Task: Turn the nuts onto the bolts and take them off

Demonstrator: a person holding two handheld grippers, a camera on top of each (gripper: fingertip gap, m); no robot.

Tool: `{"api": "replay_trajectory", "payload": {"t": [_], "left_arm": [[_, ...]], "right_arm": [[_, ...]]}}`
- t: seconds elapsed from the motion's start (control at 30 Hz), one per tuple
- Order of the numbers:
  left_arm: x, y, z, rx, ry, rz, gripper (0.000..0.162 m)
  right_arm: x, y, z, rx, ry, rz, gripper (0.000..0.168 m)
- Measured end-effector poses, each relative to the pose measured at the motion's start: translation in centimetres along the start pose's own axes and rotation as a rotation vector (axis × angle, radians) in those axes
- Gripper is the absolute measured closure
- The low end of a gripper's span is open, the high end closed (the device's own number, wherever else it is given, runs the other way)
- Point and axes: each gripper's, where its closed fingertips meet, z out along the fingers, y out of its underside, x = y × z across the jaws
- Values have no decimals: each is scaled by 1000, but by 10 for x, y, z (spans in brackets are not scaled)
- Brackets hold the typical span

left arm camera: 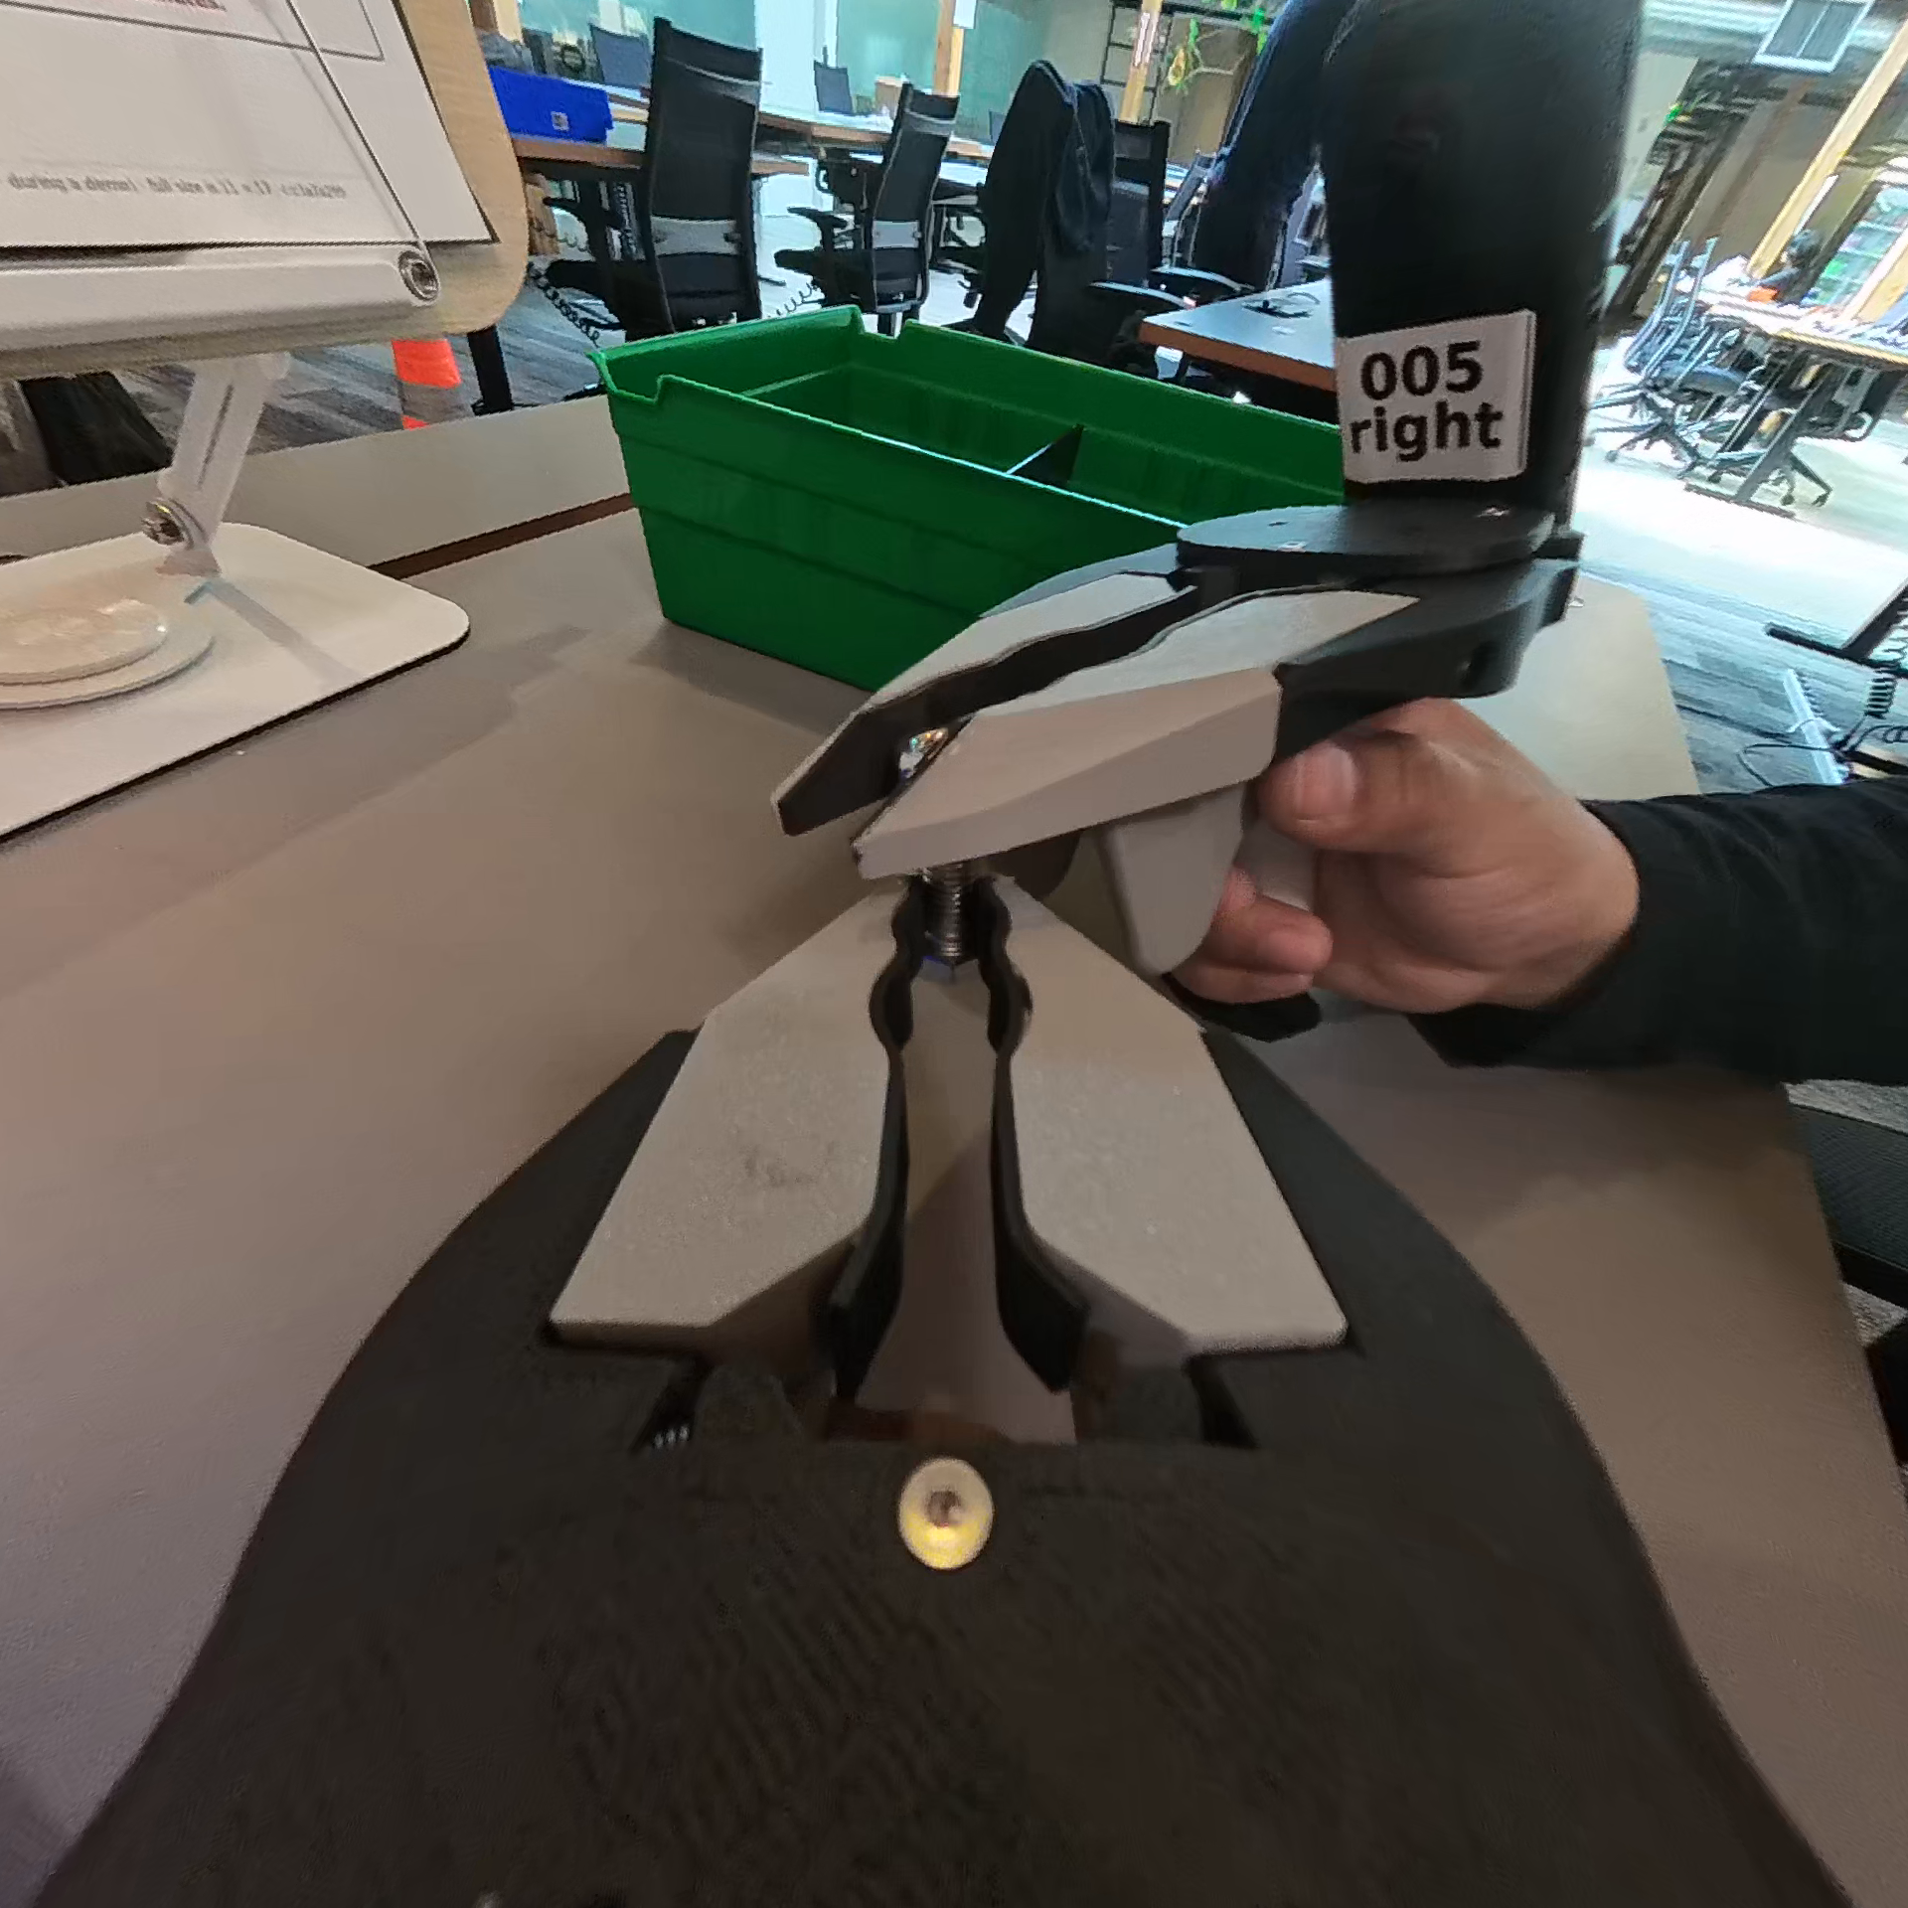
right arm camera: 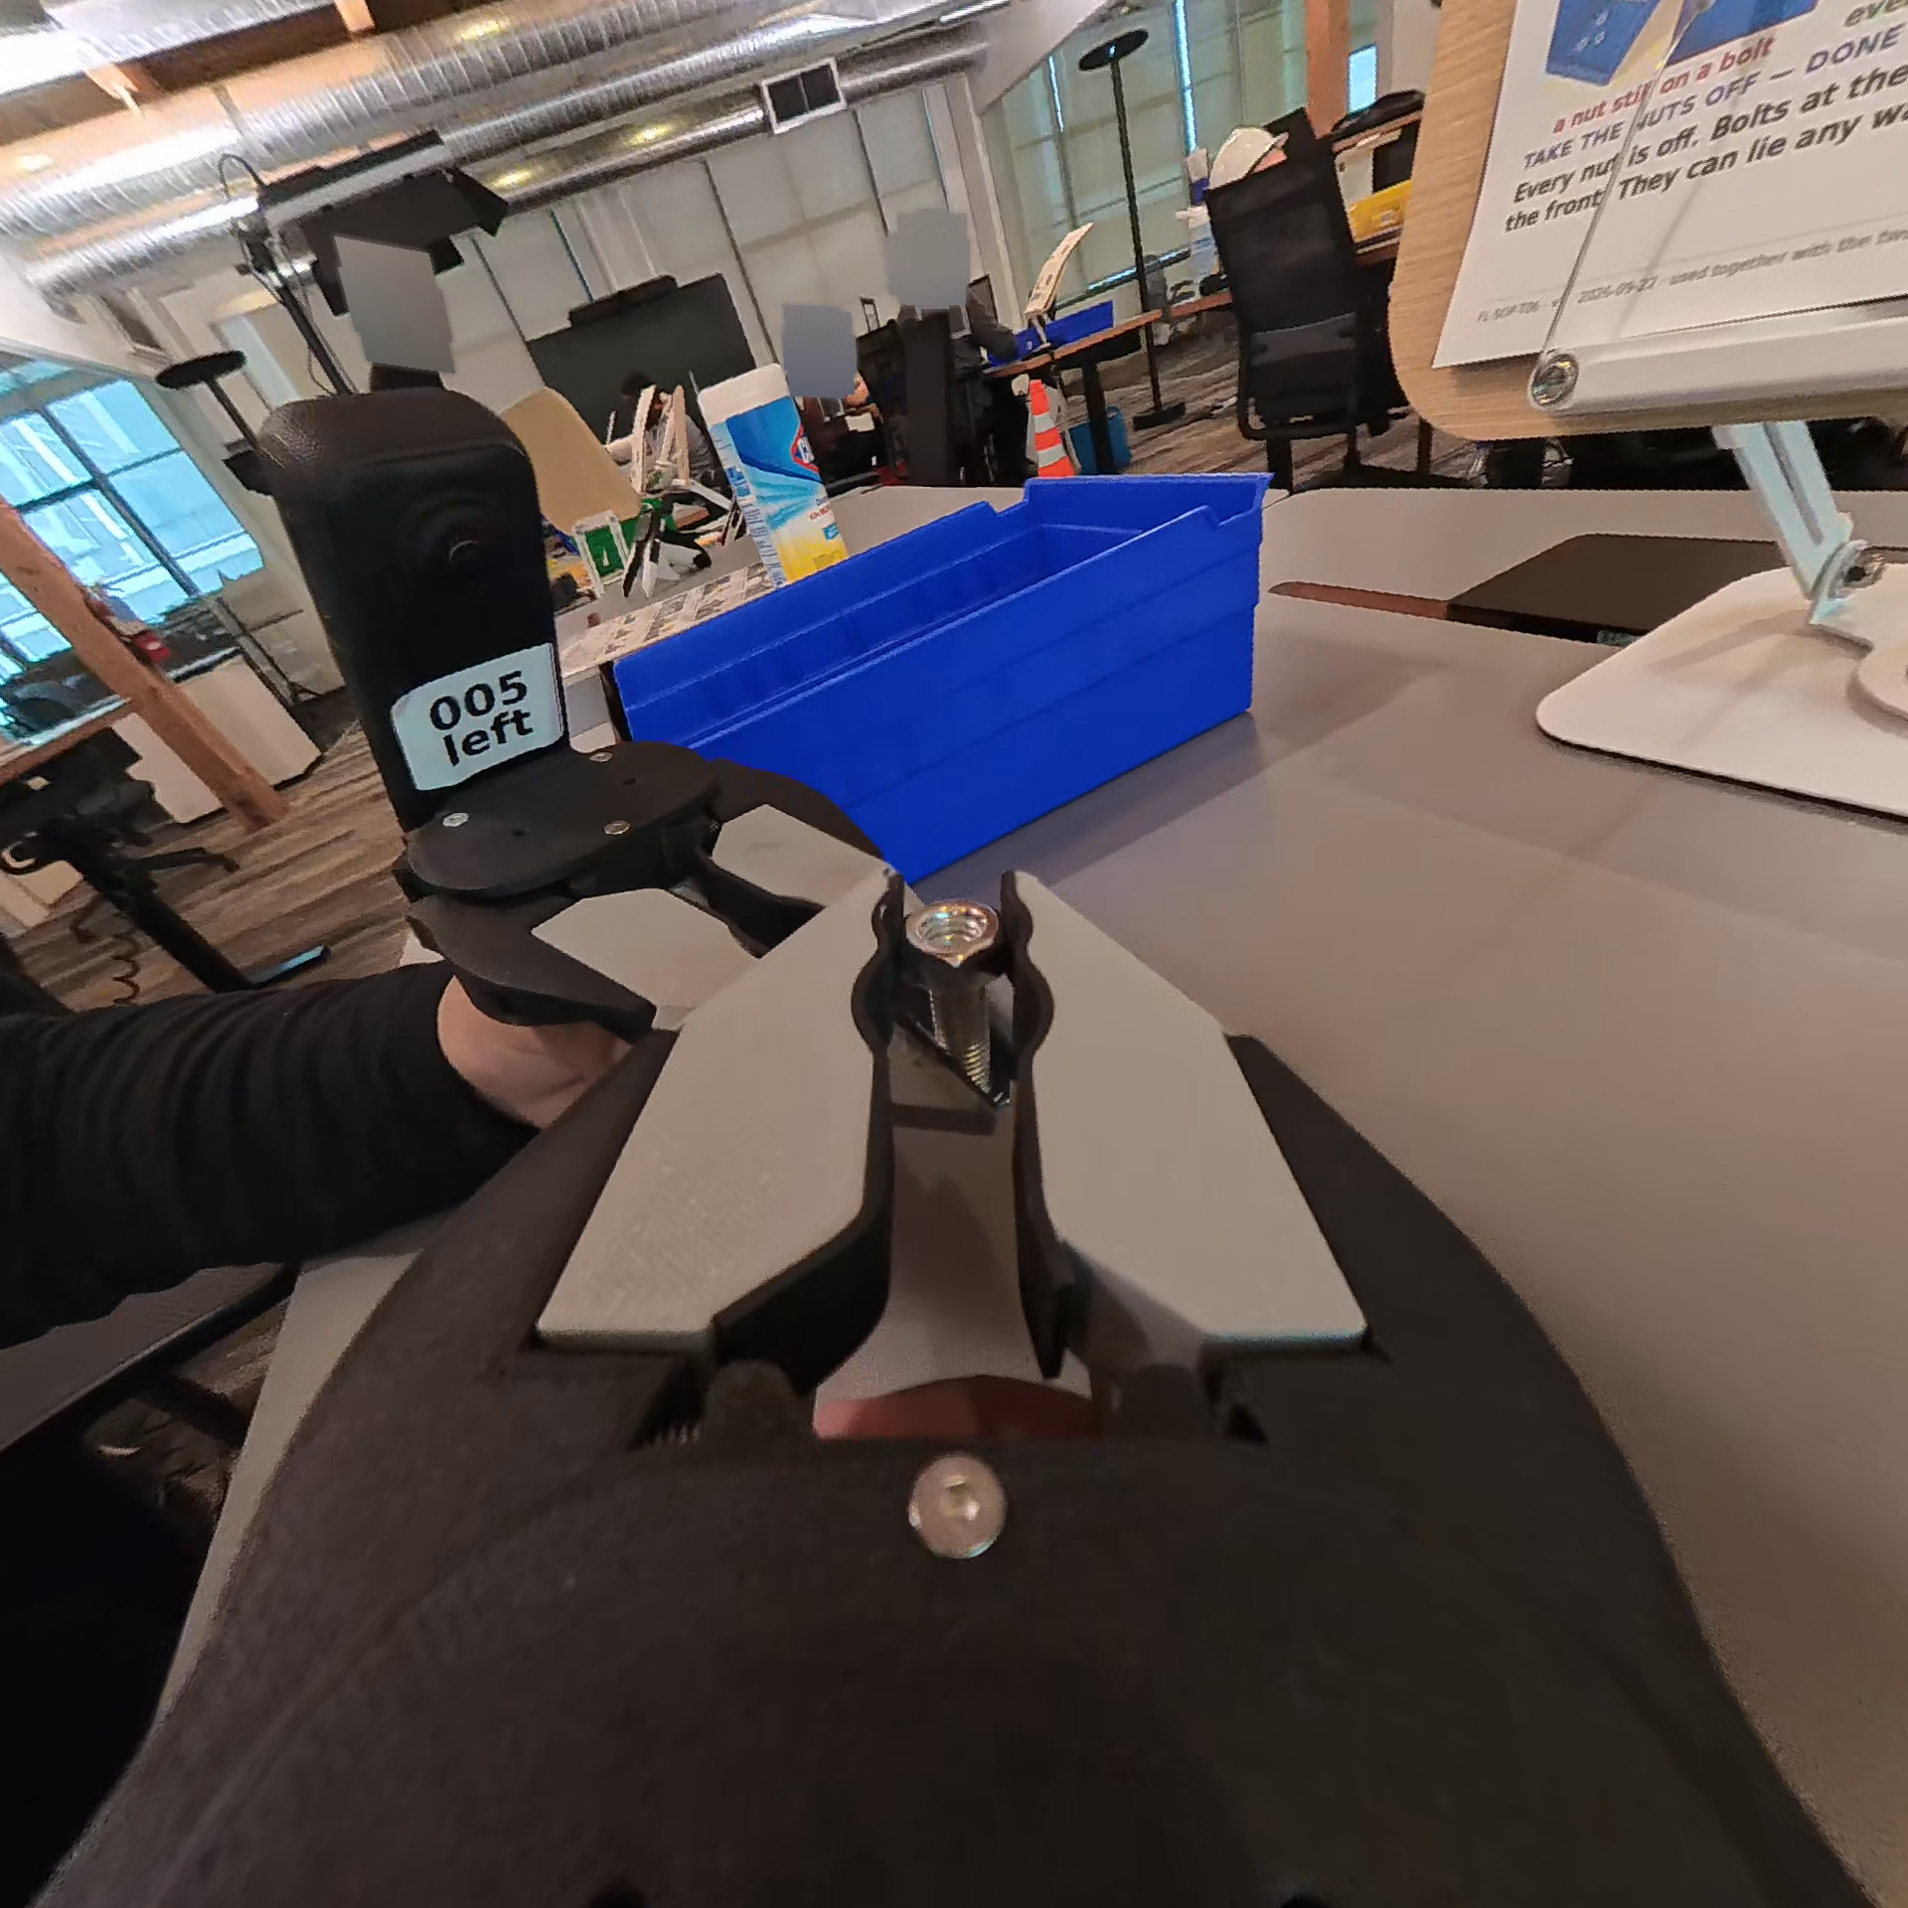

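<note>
My left gripper (left arm camera: 948,919) is shut on a steel bolt (left arm camera: 945,914) and holds it upright above the grey table (left arm camera: 413,929). Only a short piece of the bolt's thread shows above the fingertips. My right gripper (left arm camera: 900,790) comes in from the right, held by a hand, and sits on top of the bolt. It is shut on a shiny hex nut (left arm camera: 924,749). In the right wrist view, the right gripper (right arm camera: 952,934) clamps the nut (right arm camera: 952,926). The bolt's threaded shaft (right arm camera: 971,1032) runs down from the nut. The left gripper's body (right arm camera: 619,929) is at the left.
A green bin (left arm camera: 826,558) stands behind the grippers in the left wrist view. A blue bin (right arm camera: 1032,712) stands behind them in the right wrist view. A white sign stand (left arm camera: 258,640) is on the table; it also shows in the right wrist view (right arm camera: 1704,702). A wipes canister (right arm camera: 774,475) stands beyond the blue bin. Some 4 cm of space lies between my two pairs of fingers.
</note>
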Motion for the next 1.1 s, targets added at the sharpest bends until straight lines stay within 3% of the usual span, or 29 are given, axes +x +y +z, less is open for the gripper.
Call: {"api": "replay_trajectory", "payload": {"t": [0.5,0.6,0.73,0.9,1.1], "left_arm": [[-1,-1,-1,3,-10,21,156],[-3,-3,-2,13,-21,15,156],[-13,-6,-6,27,-63,1,156],[-30,-3,-10,19,-128,-27,156],[-21,-2,-5,11,-99,-17,156]], "right_arm": [[1,0,-2,-8,0,-10,152],[3,-1,-3,-1,10,-13,147],[8,-4,-5,4,59,-31,126],[9,-7,-8,22,76,-49,133],[6,-2,-3,-4,83,-74,138]]}}
